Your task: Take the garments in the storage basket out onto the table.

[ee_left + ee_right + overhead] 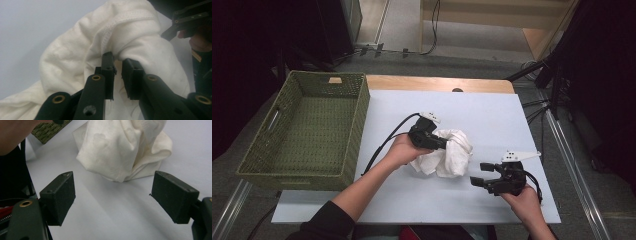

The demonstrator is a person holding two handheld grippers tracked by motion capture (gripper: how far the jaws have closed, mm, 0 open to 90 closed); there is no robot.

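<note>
Left claw (443, 143) pinching a fold of white cloth (451, 152) (bunched mid-table (492, 120)), right claw (482, 175) spread wide just beside it, green basket (307, 127) at left.

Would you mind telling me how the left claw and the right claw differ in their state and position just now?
The left claw is pinched on a fold of the white cloth; the right claw is spread wide with nothing between its jaws. The left claw is at the bundle, while the right claw sits apart from it, pointing toward it over the pale table cover. Both are black and held in one hand each.
</note>
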